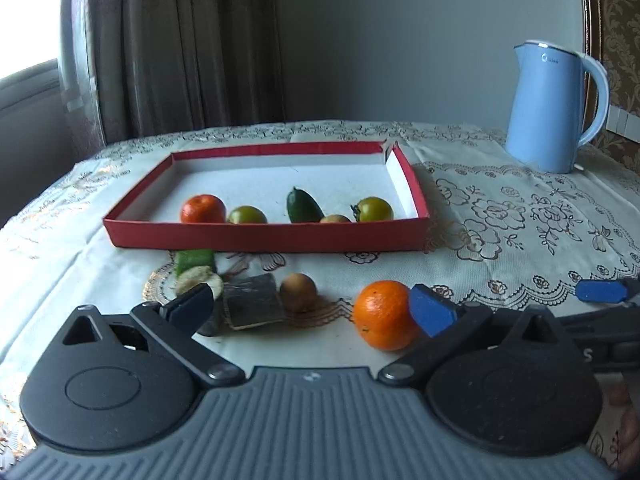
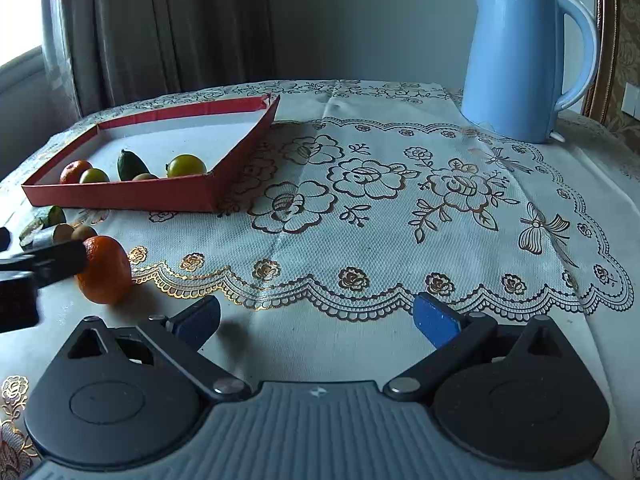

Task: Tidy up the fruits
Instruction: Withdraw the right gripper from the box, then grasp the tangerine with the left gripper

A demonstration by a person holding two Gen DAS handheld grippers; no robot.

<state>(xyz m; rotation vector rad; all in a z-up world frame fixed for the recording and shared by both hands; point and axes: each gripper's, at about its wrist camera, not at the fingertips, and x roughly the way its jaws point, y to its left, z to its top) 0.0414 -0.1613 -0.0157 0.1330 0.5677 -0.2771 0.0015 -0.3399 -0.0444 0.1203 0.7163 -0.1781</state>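
Both tongs gape (empty): the orange (image 1: 382, 315) seemingly touches the left tongs' (image 1: 312, 306) right pad.

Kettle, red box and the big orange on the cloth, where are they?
kettle (image 2: 516, 60), right wrist view, on its blue body.
red box (image 1: 264, 236), left wrist view, near wall.
big orange (image 1: 380, 314), left wrist view, its peel.

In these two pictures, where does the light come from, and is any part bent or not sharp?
Left wrist view: daylight enters at the far left by the curtain; the red tray rim looks slightly bowed. Right wrist view: the table edge curves strongly, and the left gripper's dark finger beside the orange looks blurred.
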